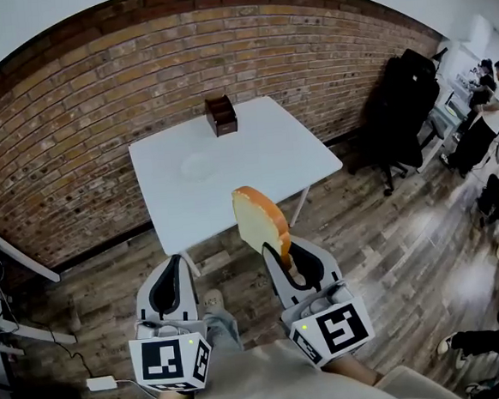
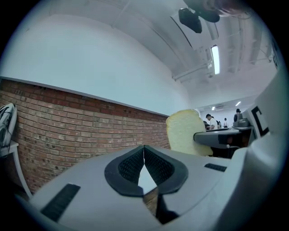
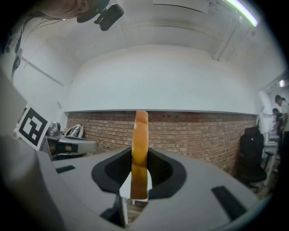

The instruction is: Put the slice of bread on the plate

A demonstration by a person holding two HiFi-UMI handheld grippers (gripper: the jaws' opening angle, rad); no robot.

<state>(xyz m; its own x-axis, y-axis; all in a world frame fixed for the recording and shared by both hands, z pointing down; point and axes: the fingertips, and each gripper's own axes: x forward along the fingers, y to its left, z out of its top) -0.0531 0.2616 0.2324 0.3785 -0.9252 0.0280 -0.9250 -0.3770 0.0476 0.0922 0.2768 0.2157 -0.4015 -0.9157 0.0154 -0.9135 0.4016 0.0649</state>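
Observation:
A slice of bread (image 1: 261, 222) with a golden crust stands upright in my right gripper (image 1: 280, 252), which is shut on its lower edge. The right gripper view shows the bread (image 3: 140, 135) edge-on between the pads of that gripper (image 3: 139, 168). My left gripper (image 1: 176, 265) is held beside it, shut and empty; its pads meet at the tip (image 2: 144, 152). In the left gripper view the bread (image 2: 183, 134) shows at the right. Both grippers hover over the floor, short of the white table (image 1: 255, 164). A faint pale round plate (image 1: 197, 166) lies on that table.
A small brown wooden box (image 1: 221, 115) stands at the table's far edge. A brick wall (image 1: 73, 139) runs behind the table. A black office chair (image 1: 401, 109) and several people are at the right. A white adapter (image 1: 101, 383) lies on the wooden floor.

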